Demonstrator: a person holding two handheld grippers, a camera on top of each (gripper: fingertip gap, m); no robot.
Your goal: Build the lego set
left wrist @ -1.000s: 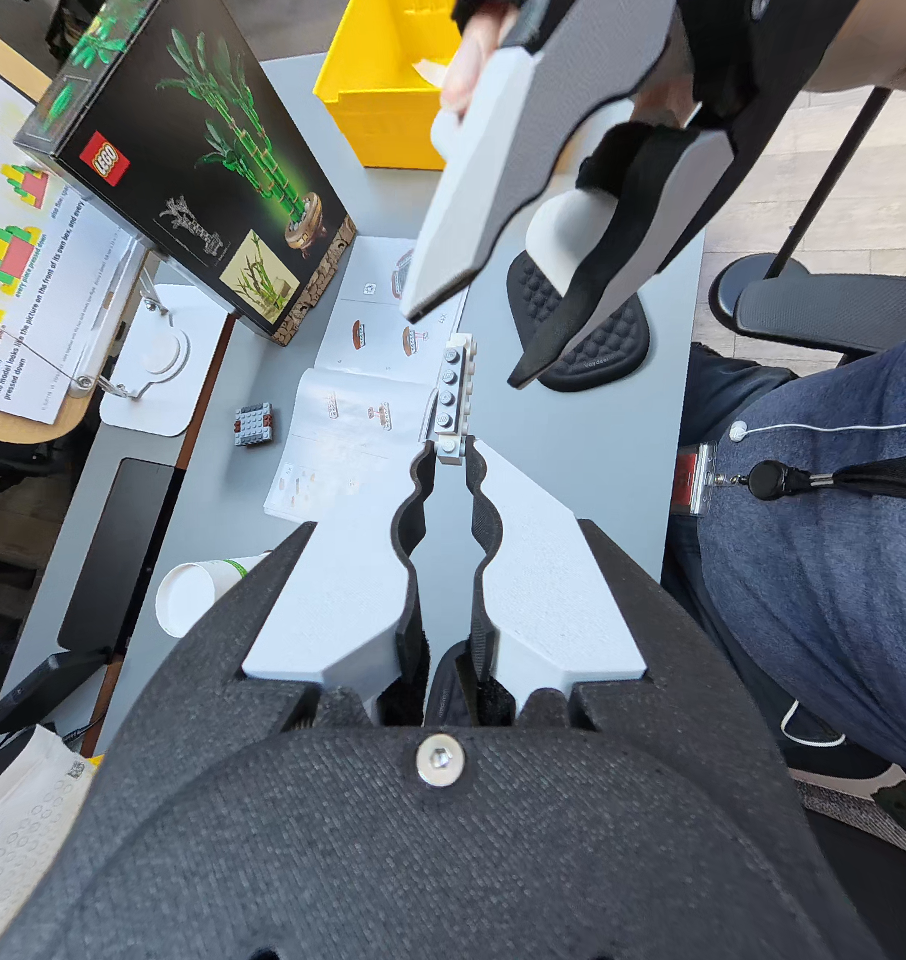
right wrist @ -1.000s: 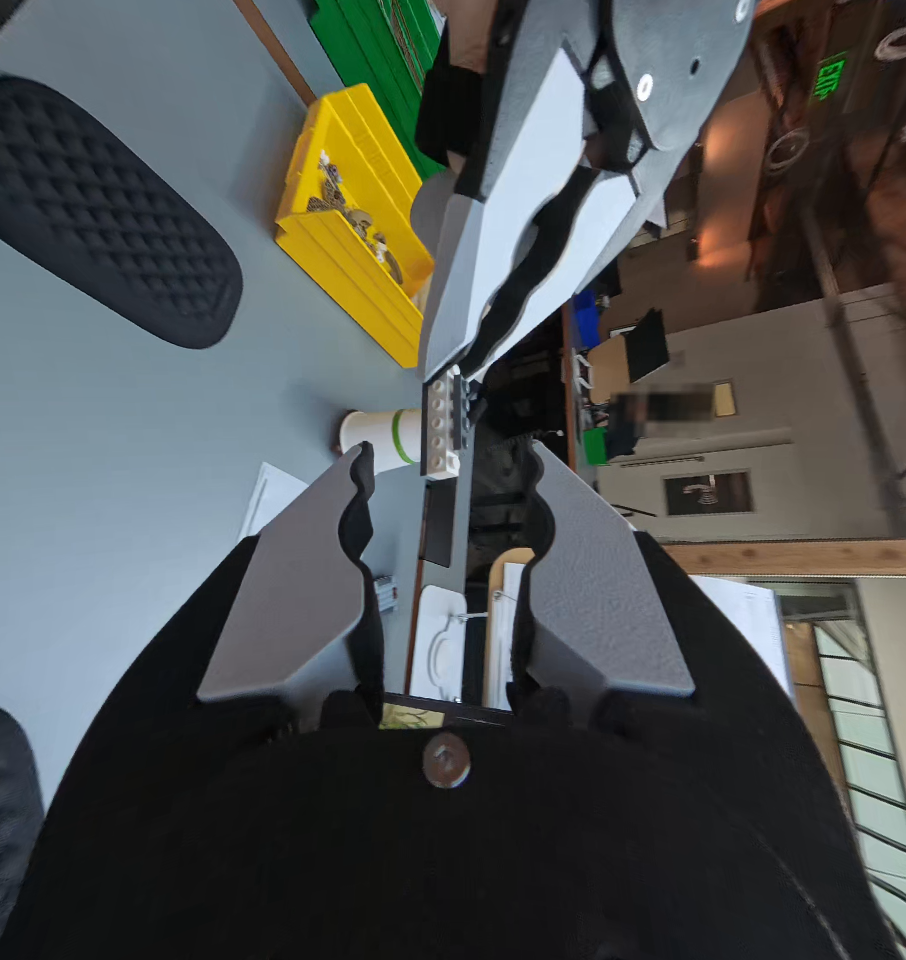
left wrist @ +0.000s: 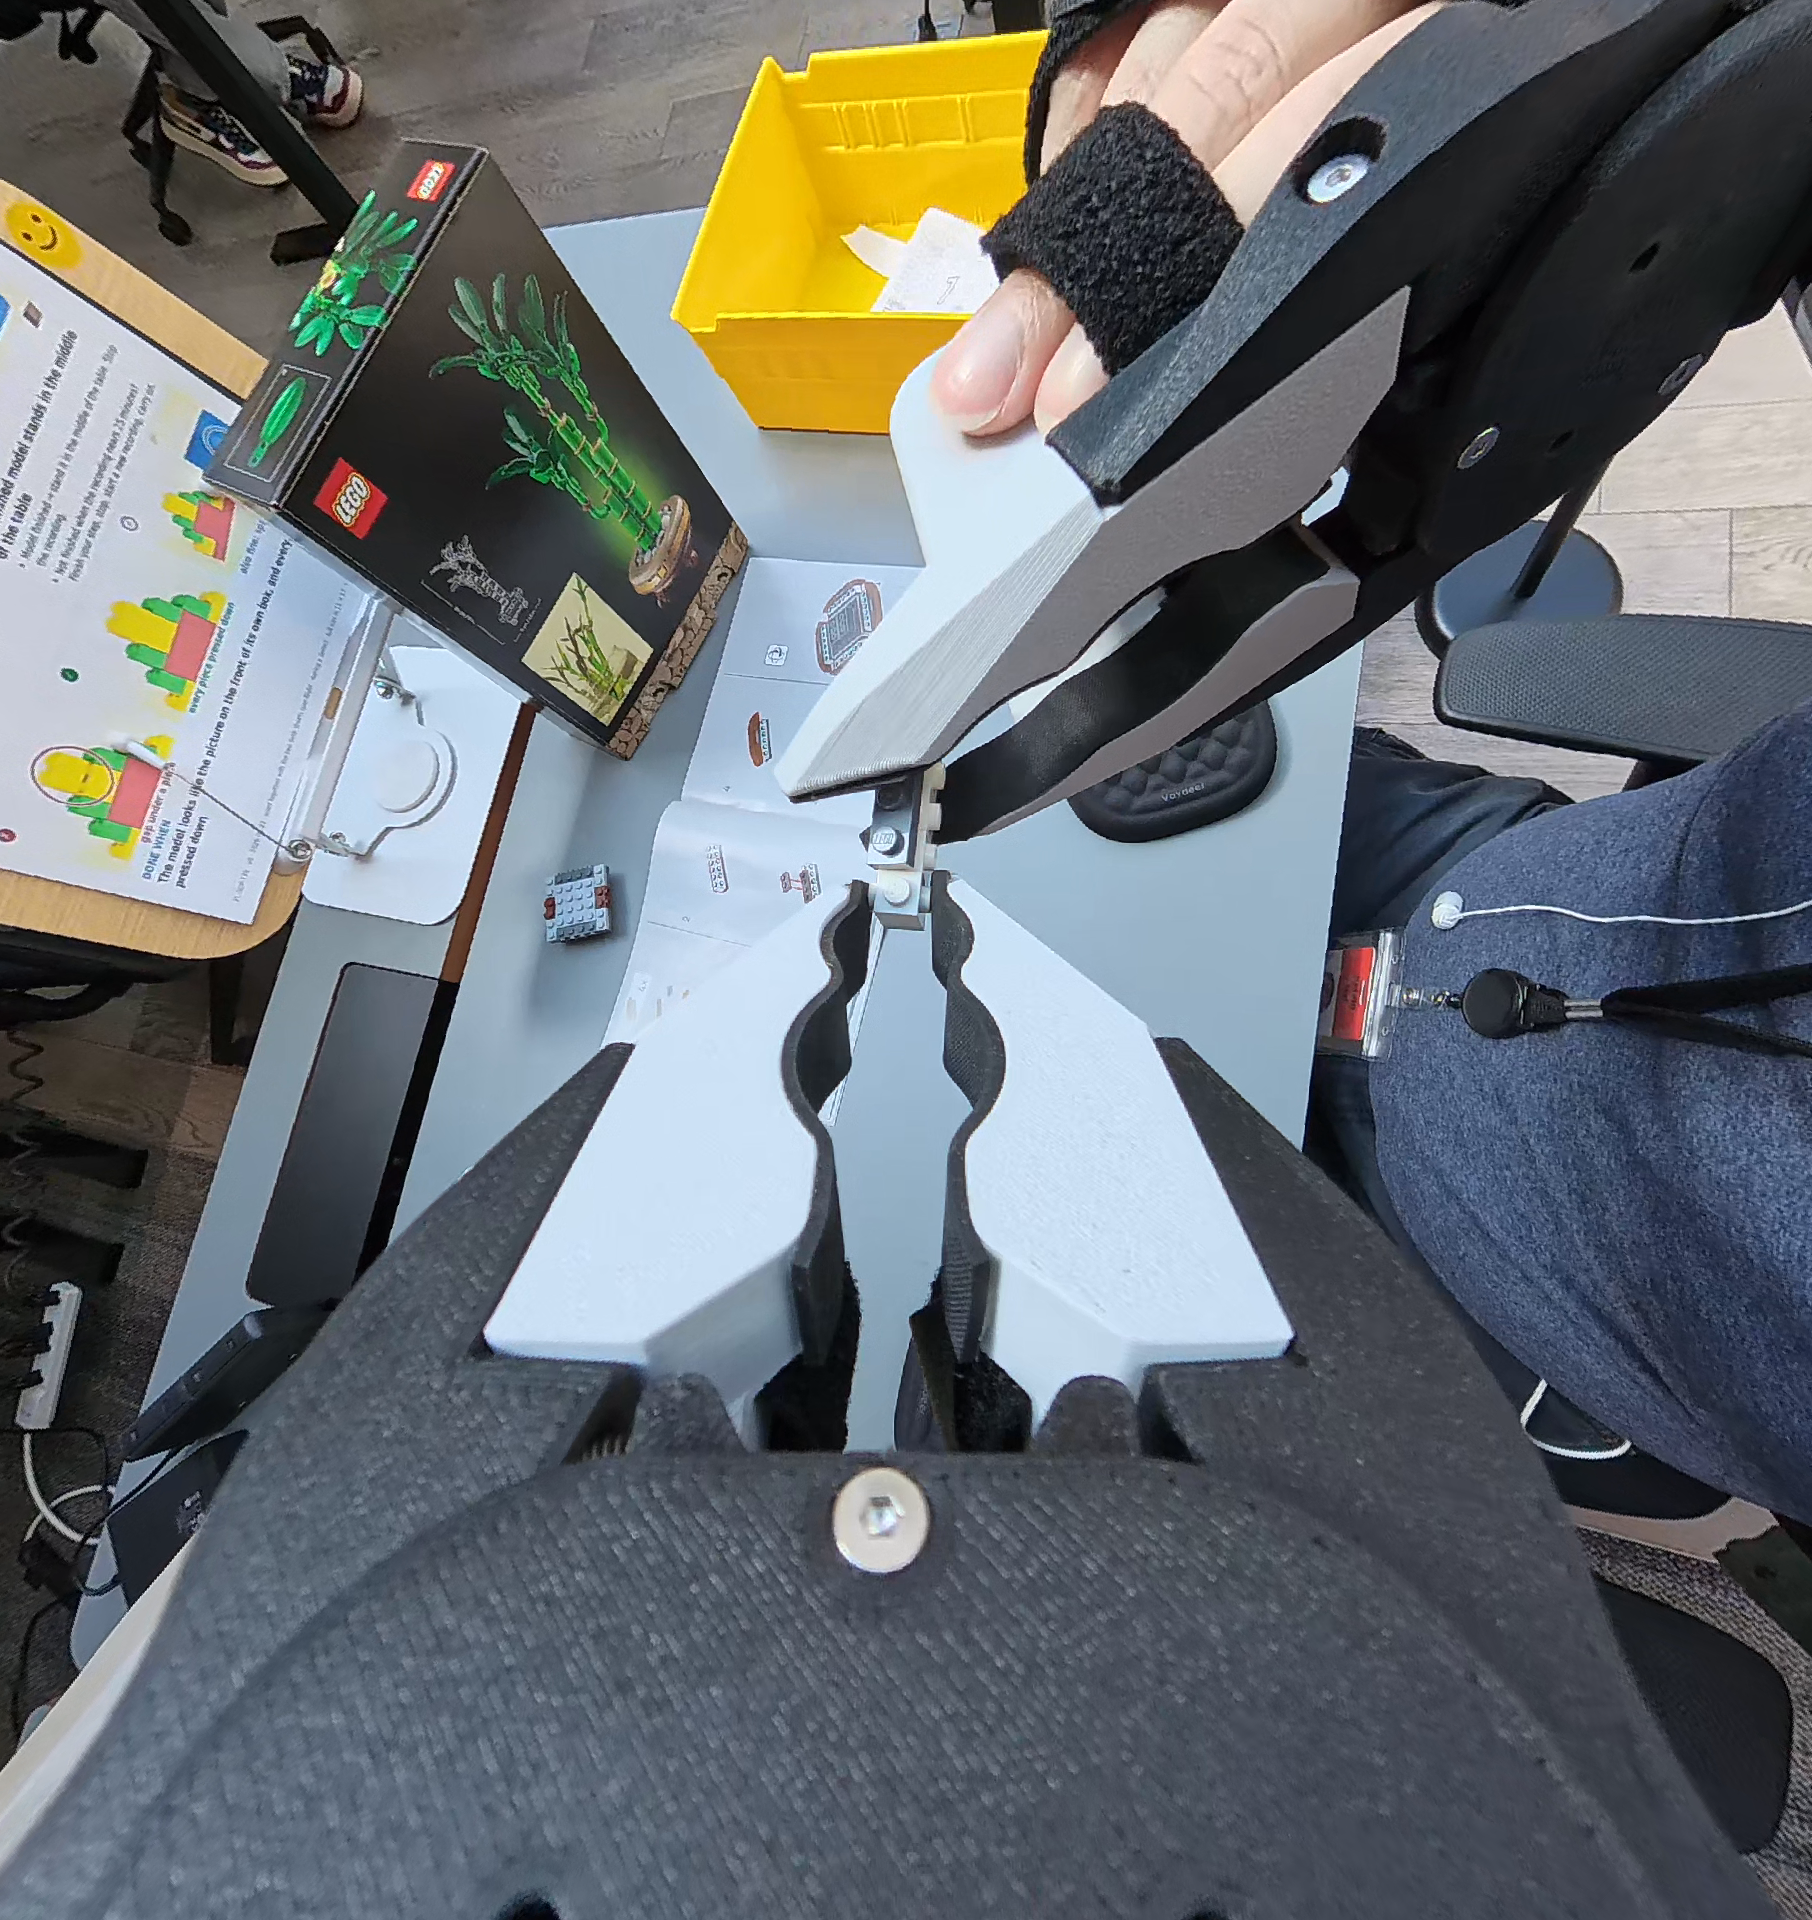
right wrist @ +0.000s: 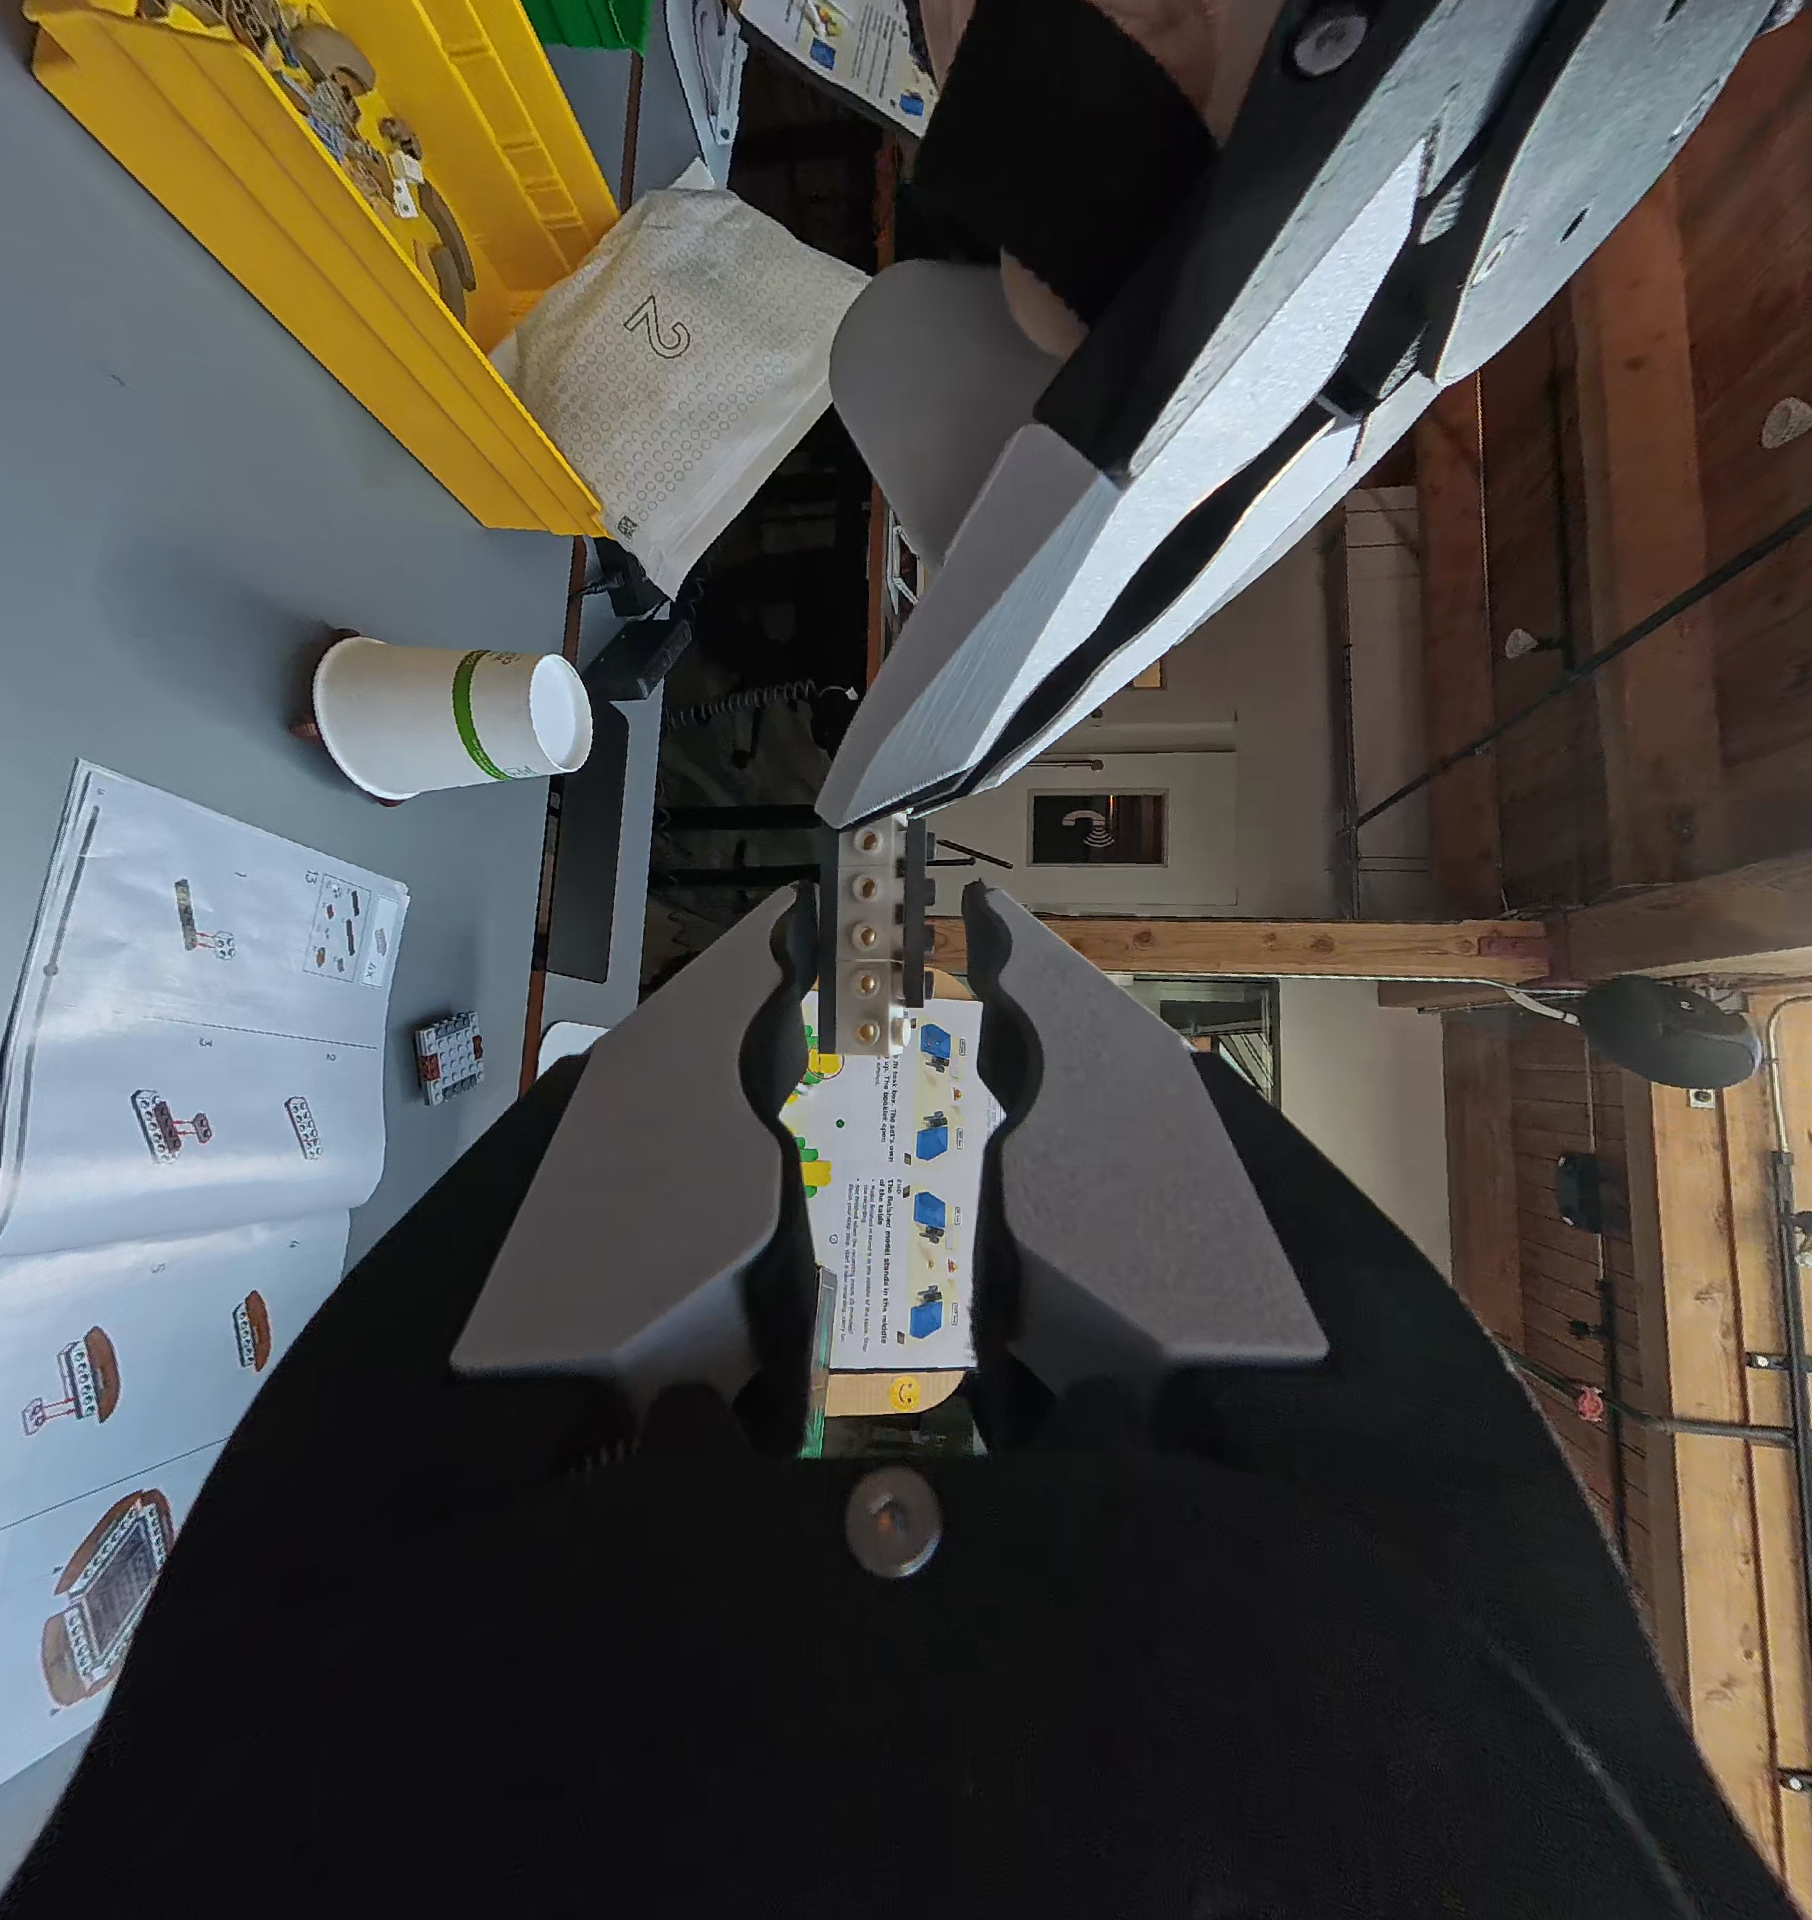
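Left gripper [left wrist: 897, 902] pinches one end of a small grey-and-black brick assembly [left wrist: 904, 844], held in the air above the open instruction booklet [left wrist: 720, 873]. Right gripper [right wrist: 886, 904] straddles the other end with its jaws parted; whether the pads touch it is hard to tell. This looks like a mid-air pressing or handover step. Next, the right jaws need to close squarely without twisting the pieces apart.

my left gripper [left wrist: 897, 894] has a textured dark grey body, pale grey wedge fingers [left wrist: 694, 1174] lined with wavy black pads, and one silver hex screw at the centre. the right gripper [right wrist: 886, 909] is black with grey fingers and a matching screw. a black fabric loop wraps a finger; i wear a heathered blue top.
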